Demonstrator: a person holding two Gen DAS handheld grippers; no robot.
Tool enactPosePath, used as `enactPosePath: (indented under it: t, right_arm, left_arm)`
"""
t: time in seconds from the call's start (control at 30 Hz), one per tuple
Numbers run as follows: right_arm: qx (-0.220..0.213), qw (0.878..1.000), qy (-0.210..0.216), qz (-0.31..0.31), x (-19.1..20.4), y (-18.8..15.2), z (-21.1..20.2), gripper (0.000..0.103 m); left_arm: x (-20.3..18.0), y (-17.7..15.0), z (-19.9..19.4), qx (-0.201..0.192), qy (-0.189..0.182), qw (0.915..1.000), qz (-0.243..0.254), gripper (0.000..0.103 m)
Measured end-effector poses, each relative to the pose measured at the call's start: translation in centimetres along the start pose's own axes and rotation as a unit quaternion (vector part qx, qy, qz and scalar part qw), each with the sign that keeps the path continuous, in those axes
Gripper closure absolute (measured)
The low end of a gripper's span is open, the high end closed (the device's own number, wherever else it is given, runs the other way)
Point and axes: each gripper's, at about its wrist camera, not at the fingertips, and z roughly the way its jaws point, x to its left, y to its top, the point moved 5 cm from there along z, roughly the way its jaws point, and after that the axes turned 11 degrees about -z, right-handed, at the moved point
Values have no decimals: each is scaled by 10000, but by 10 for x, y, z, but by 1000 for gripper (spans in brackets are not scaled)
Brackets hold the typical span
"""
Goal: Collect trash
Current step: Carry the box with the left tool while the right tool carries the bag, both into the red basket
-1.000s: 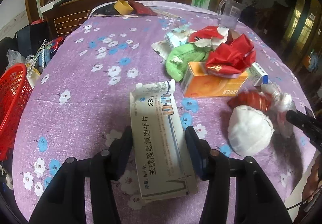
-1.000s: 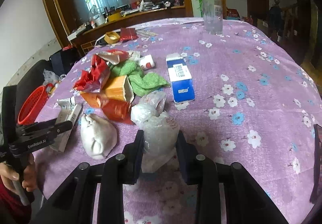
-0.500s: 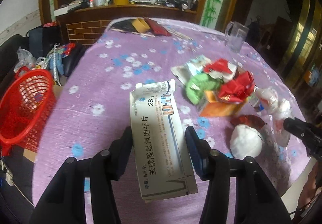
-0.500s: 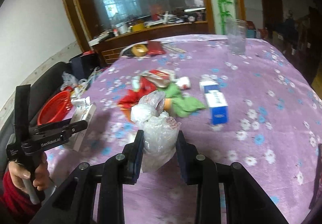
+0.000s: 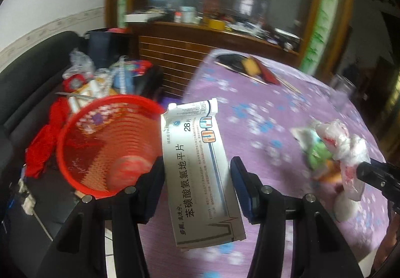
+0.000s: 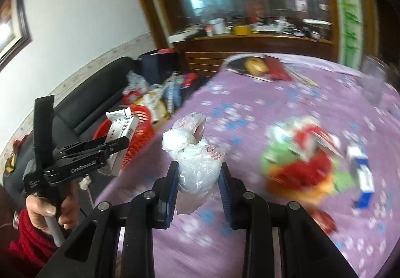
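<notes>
The table (image 5: 287, 108), covered with a purple floral cloth, fills the right side of both wrist views. A black sofa (image 6: 105, 93) stands along the wall to its left, with bags and loose items piled on the seat. A red mesh basket (image 5: 82, 153) stands beside the table edge, in front of the sofa; its opening faces up and shows in the left wrist view.

A trash pile (image 6: 305, 160) of red, green, orange and white wrappers lies on the table, blurred, with a blue-and-white carton (image 6: 362, 178) just beside it on the right.

The left hand-held gripper (image 5: 197, 178) is clamped on a white medicine box (image 5: 200, 173), printed with Chinese characters and "28". The box stands lengthwise between the jaws, lifted clear of the table, with its upper end next to the basket rim. In the right wrist view, the same box shows in front of the basket.

The right hand-held gripper (image 6: 198, 178) is closed on a knotted clear plastic bag (image 6: 195, 155), held above the table near its left edge.

A hand (image 6: 50, 208) with a red sleeve grasps the handle of the left unit
</notes>
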Motion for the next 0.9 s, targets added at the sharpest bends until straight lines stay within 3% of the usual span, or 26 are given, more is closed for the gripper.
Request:
enactPosePath:
  t: [0.2,0.37,0.67,0.73,0.77,0.9]
  right_arm:
    - [64,9987,393,-331,50,47,50,69]
    - [206,9968,620,-455,80,75,93,69]
    - [457,9945,851,-401,111,109,165,67]
    - [438,9945,888,-330,114,117,180,65]
    - [419,9946,902,-307,115,120,184,57]
    - [281,9952,898,-264,114,123,180,53]
  left_arm:
    - [70,30,8,-96,401,9981,-449,51]
    - [107,41,26,-6,554,9963,-656,51]
    - [134,51,48,121,488,9954,-815,50]
    - [139,52,50,134,471,9948,-890,38]
    - [142,52,50,126,461,9943,-952,36]
    - [143,48,42,51,419,9948,-930,35]
